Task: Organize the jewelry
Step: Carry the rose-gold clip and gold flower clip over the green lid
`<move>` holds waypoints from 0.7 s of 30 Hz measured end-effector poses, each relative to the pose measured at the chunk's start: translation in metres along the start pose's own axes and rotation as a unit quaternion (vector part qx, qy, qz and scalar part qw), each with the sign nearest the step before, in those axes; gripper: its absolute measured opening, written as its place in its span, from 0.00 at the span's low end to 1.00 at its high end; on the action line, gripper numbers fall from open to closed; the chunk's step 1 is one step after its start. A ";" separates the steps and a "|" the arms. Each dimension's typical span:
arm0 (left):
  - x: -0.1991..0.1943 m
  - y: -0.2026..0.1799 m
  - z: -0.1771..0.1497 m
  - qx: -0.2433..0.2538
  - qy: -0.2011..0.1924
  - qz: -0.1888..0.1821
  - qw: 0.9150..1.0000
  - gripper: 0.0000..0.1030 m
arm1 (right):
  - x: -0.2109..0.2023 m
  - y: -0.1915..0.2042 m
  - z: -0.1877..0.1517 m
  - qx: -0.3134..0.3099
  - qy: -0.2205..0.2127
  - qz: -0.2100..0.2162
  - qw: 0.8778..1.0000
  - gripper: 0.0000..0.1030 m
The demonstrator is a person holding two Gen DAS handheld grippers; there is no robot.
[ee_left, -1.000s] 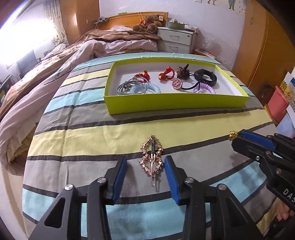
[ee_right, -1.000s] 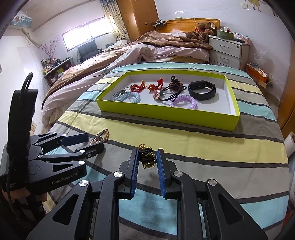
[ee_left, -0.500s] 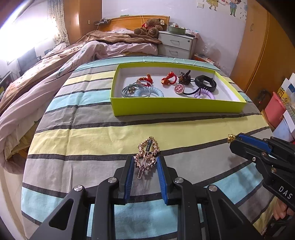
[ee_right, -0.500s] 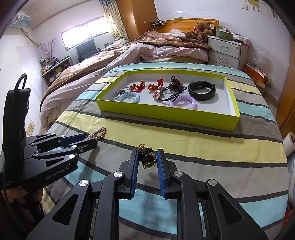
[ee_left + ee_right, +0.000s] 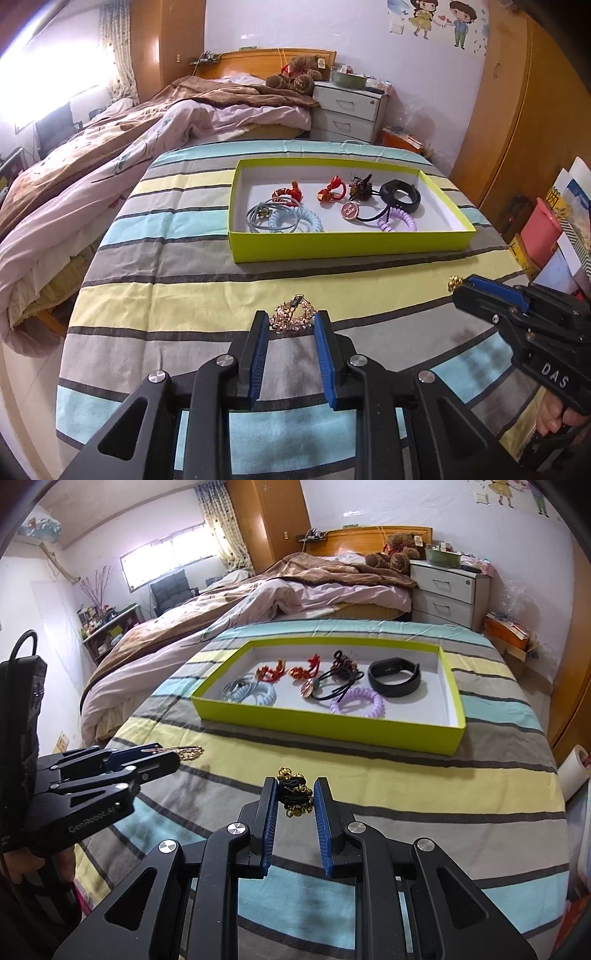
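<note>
Over the striped bed (image 5: 207, 295), the left tongs (image 5: 291, 323) clamp a gold hair clip (image 5: 293, 314). The right tongs (image 5: 295, 799) grip a black hair tie (image 5: 294, 796), both likely bound for the green tray (image 5: 351, 244) of sorted pieces.

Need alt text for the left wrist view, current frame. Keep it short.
The left tongs grip a gold rhinestone hair clip above a striped bedspread. Beyond lies a lime-green tray holding hair ties and a black band. The right tongs enter from the right, pinching something small and gold.

Left gripper (image 5: 290, 325) closed on, apparently lifted, hair clip (image 5: 293, 318).
</note>
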State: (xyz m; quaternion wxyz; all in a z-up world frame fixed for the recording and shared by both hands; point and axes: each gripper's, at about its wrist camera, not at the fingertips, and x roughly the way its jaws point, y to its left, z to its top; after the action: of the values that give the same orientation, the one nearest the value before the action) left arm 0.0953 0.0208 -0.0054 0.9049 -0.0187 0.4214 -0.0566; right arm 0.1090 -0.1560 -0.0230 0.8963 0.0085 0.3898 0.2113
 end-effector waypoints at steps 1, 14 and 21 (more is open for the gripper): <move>-0.001 0.002 0.001 -0.005 -0.001 -0.001 1.000 0.25 | -0.002 -0.001 0.001 0.002 -0.003 0.000 1.000 0.20; -0.014 -0.007 0.039 0.010 -0.042 -0.021 0.999 0.25 | -0.014 -0.022 0.029 0.015 -0.036 -0.020 0.999 0.20; 0.013 -0.017 0.070 0.013 -0.038 -0.043 0.998 0.25 | 0.002 -0.047 0.056 0.024 -0.034 -0.040 0.998 0.20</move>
State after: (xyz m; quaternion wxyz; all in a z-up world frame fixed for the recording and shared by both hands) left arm 0.1558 0.0013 0.0309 0.9172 -0.0271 0.3847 -0.1000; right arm 0.1667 -0.1898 0.0064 0.9162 0.0219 0.3644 0.1655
